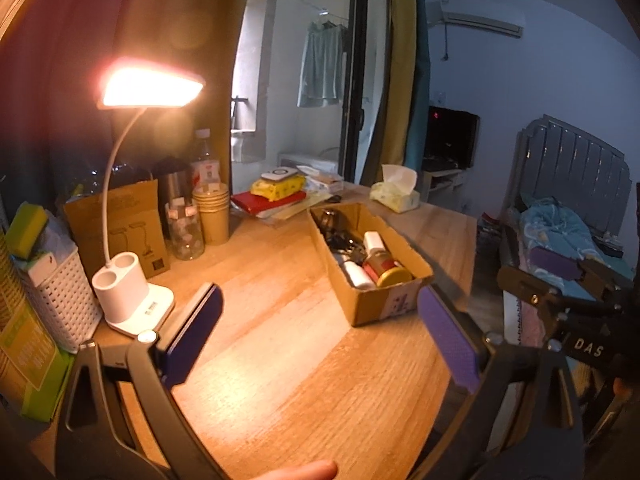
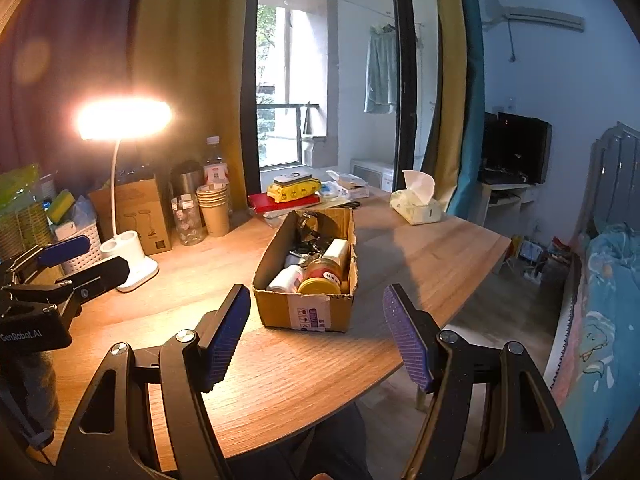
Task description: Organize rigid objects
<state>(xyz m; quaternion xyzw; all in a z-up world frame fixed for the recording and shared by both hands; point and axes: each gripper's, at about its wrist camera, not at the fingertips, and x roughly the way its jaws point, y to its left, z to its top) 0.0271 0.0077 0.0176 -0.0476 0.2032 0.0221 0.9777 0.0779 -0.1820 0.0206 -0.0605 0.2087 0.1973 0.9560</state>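
One open cardboard box (image 2: 306, 312), jars and bottles inside, perhaps cables behind

Your left gripper (image 1: 320, 332) is a black frame of triangular cut-out struts with silver round-head screws at the pivots, its two flat pads faced in dimpled blue-purple rubber. Your right gripper (image 2: 316, 336) matches it: black angular arms, silver screws, textured purple-blue pads (image 2: 408, 340). Seen from the opposite camera, each body is a black block with white lettering, "DAS" on the right unit and "GenRobot.AI" on the left, and dark trousers (image 2: 340, 440) show at the table's near edge.
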